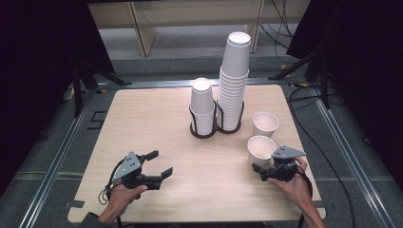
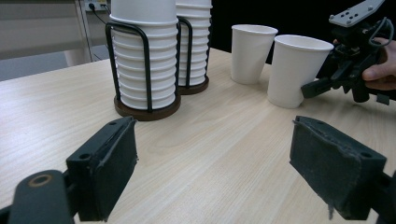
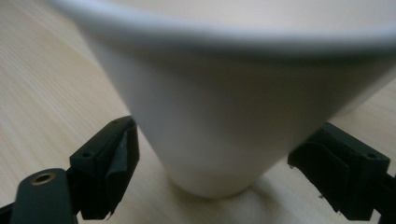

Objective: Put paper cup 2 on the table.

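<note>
Two loose white paper cups stand at the right of the wooden table (image 1: 142, 123). The nearer cup (image 1: 259, 146) (image 3: 224, 116) stands on the table between the jaws of my right gripper (image 1: 262, 166) (image 3: 212, 163). Its black pads (image 3: 116, 158) flank the cup's lower wall and table shows between them and its base. In the left gripper view one right jaw lies against the side of that cup (image 2: 296, 70). The second cup (image 1: 265, 123) (image 2: 251, 51) stands just behind. My left gripper (image 1: 163, 162) (image 2: 212, 158) hovers open at the front left with nothing between its pads.
Two black wire holders at the back middle carry stacked white cups: a short stack (image 1: 202, 107) (image 2: 142, 60) and a tall stack (image 1: 234, 80) (image 2: 194, 42) right of it. Bare tabletop lies between the two hands. Cables and dark stands surround the table.
</note>
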Available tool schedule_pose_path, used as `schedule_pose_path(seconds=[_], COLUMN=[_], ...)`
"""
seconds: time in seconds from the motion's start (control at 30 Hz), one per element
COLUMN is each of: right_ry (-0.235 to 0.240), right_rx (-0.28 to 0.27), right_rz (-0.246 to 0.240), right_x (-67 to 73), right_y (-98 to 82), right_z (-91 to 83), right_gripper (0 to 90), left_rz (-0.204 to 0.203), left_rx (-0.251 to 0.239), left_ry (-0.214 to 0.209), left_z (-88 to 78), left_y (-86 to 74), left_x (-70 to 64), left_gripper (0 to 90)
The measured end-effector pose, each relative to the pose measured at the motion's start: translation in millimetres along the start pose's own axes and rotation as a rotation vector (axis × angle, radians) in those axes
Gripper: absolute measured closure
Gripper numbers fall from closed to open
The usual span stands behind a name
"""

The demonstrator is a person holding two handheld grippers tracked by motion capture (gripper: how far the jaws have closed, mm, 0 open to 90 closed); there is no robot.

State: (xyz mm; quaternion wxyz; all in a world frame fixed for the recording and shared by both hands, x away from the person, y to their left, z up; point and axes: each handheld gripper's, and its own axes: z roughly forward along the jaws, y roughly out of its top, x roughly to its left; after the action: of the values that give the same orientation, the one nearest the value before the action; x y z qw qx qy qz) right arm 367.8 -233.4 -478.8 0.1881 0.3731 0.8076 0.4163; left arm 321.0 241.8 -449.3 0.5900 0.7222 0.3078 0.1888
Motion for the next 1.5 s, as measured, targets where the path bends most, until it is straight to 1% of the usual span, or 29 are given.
schedule_pose_path(seconds=[0.07, 0.13, 0.17, 0.27, 0.37, 0.4, 0.47, 0.5, 0.53, 0.6, 0.63, 0.7, 0.73, 0.77, 0.8, 0.83, 0.87, 0.9, 0.93, 0.97, 1.0, 1.03, 1.27, 1.3, 1.37, 1.4, 1.43, 1.47, 1.5], right_ry=[0.006, 0.006, 0.002, -0.002, -0.028, -0.063, -0.078, -0.063, -0.090, -0.100, -0.101, -0.094, -0.073, -0.082, -0.083, -0.078, -0.062, -0.067, -0.050, -0.052, -0.040, -0.040, -0.045, -0.039, -0.047, -0.036, -0.046, -0.036, -0.042], right_rx=[0.009, 0.016, 0.018, 0.014, -0.010, -0.017, -0.034, -0.032, -0.036, -0.029, -0.033, -0.039, -0.035, -0.040, -0.043, -0.049, -0.043, -0.040, -0.031, -0.030, -0.011, -0.009, -0.010, -0.003, 0.000, 0.001, -0.002, 0.009, -0.003], right_rz=[-0.013, 0.023, 0.014, 0.072, 0.110, 0.096, 0.113, 0.134, 0.128, 0.128, 0.145, 0.136, 0.147, 0.162, 0.126, 0.122, 0.136, 0.122, 0.129, 0.113, 0.125, 0.127, 0.108, 0.125, 0.112, 0.131, 0.110, 0.122, 0.108], right_x=[0.2, 3.7, 3.1, 4.3, 7.1, 9.1, 11.9, 14.4, 15.9, 20.3, 23.8, 28.4, 31.4, 34.7, 36.5, 39.3, 42.4, 44.6, 47.7, 49.6, 51.8, 53.6, 61.9, 63.5, 63.6, 65.1, 64.5, 66.0, 65.8], right_y=[-1.4, -3.8, -4.3, -8.3, -13.5, -14.3, -15.3, -15.7, -16.2, -17.8, -18.8, -20.2, -20.7, -21.4, -21.8, -22.5, -22.8, -23.4, -24.2, -25.4, -26.3, -27.4, -33.1, -34.2, -35.6, -36.8, -37.7, -38.5, -39.0], right_z=[-3.7, -7.7, -11.3, -23.8, -36.2, -42.2, -49.0, -51.6, -55.2, -60.7, -62.7, -67.3, -69.8, -71.2, -73.4, -74.4, -74.7, -75.9, -75.9, -76.4, -77.6, -78.2, -83.3, -83.4, -84.9, -84.4, -84.6, -85.4, -85.3], right_gripper=[15.7, 15.6, 15.7, 15.6, 15.6, 15.8, 15.8, 16.2, 16.3, 16.3, 16.4, 16.3, 16.3, 16.3, 16.3, 16.3, 16.3, 16.2, 16.2, 16.0, 15.8, 15.8, 15.6, 15.6, 15.7, 15.6, 15.7, 15.7, 15.7], left_rz=[0.000, -0.001, 0.003, 0.000, -0.002, 0.003, 0.004, 0.005, 0.007, 0.011, 0.004, 0.012, 0.010, 0.012, 0.013, 0.009, 0.010, 0.013, 0.017, 0.014, 0.012, 0.014, 0.025, 0.025, 0.029, 0.028, 0.029, 0.024, 0.026], left_rx=[-0.001, -0.001, 0.002, 0.001, 0.004, -0.002, -0.003, 0.019, 0.022, 0.015, 0.028, 0.035, 0.035, 0.036, 0.037, 0.024, 0.020, 0.045, 0.048, 0.038, 0.024, 0.045, 0.029, 0.029, 0.052, 0.051, 0.053, 0.024, 0.026], left_ry=[-0.001, 0.002, 0.002, 0.004, 0.006, 0.002, -0.001, 0.008, 0.006, 0.000, 0.006, 0.002, 0.002, 0.000, -0.001, -0.007, -0.012, -0.002, 0.000, -0.003, -0.010, -0.001, -0.014, -0.014, -0.002, -0.004, -0.006, -0.020, -0.020], left_z=[-0.5, -0.6, -1.3, -1.8, -2.2, -1.4, -0.1, -1.3, -1.1, 0.6, 0.1, -0.4, -0.4, -0.3, -0.2, 1.1, 1.9, 0.3, 0.5, 1.6, 2.7, 1.2, 2.9, 2.9, 1.3, 1.4, 1.3, 3.7, 3.7], left_y=[0.0, -0.3, -0.4, -0.8, -1.7, -2.5, -4.0, -3.5, -3.7, -5.5, -5.9, -6.9, -7.1, -7.1, -7.2, -7.9, -8.3, -7.6, -7.7, -8.3, -9.1, -8.4, -9.5, -9.4, -8.5, -8.6, -8.6, -9.7, -9.6], left_x=[-0.1, 0.0, 0.6, 0.8, 1.0, 1.5, 1.1, 0.3, 0.1, -0.1, -1.3, -1.3, -1.5, -1.5, -1.5, -1.5, -1.6, -2.2, -2.3, -2.3, -2.2, -2.6, -2.2, -2.4, -3.2, -3.3, -3.4, -3.2, -3.3], left_gripper=[14.5, 14.5, 14.5, 14.5, 14.5, 14.5, 14.5, 14.5, 14.5, 14.5, 14.5, 14.5, 14.5, 14.5, 14.5, 14.5, 14.5, 14.5, 14.5, 14.5, 14.5, 14.5, 14.5, 14.5, 14.6, 14.5, 14.6, 14.6, 14.6])
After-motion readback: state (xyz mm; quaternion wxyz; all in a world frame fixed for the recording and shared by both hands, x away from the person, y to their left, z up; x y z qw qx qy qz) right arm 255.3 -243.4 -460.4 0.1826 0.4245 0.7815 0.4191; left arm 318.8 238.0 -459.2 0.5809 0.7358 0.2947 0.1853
